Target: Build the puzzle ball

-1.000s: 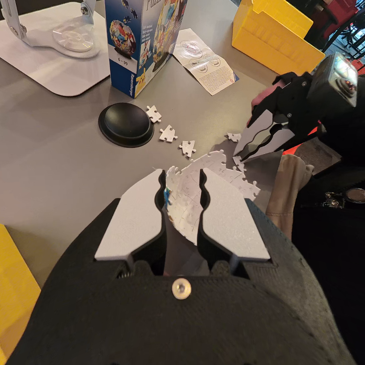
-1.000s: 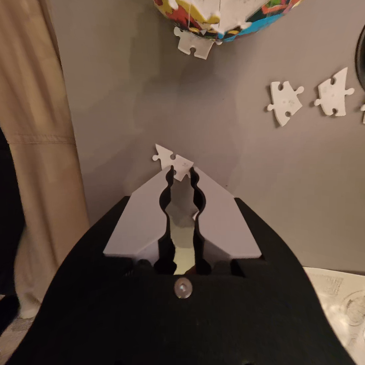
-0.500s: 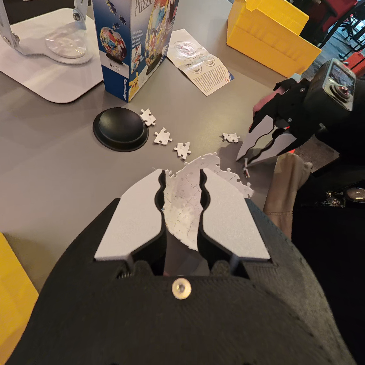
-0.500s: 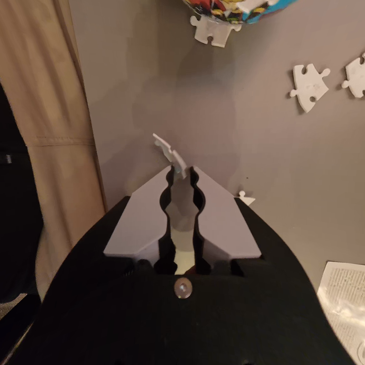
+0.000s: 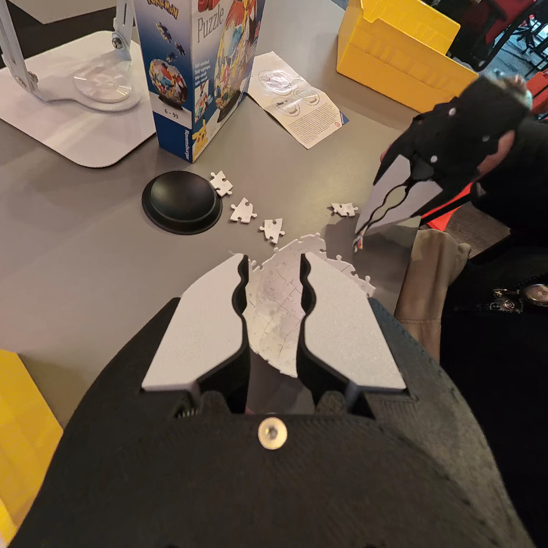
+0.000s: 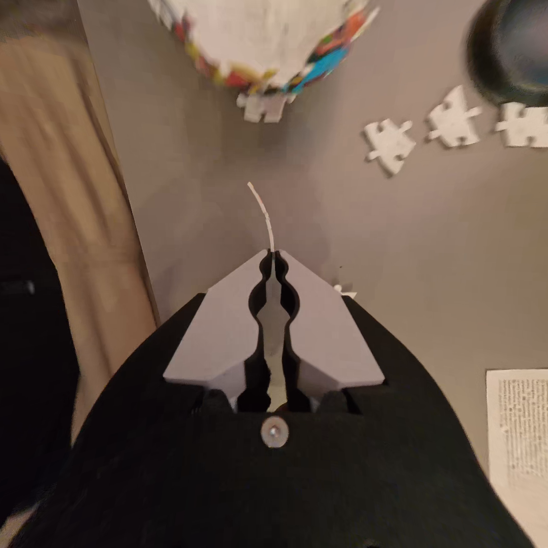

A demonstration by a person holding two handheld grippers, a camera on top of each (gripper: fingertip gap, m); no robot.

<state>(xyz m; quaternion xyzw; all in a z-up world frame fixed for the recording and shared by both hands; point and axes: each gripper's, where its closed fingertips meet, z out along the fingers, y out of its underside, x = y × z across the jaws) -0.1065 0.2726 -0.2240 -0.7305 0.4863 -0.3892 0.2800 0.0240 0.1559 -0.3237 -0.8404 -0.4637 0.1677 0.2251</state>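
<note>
The left gripper is clamping its jaws on the half-built ball above the worktop. The right gripper is pinching a piece edge-on. Only the left wrist view is showing the box, and only the right wrist view is showing the ball's coloured outside.

Left hand-held gripper half closed, gripping; right hand-held gripper pinched closed, angled down.
</note>
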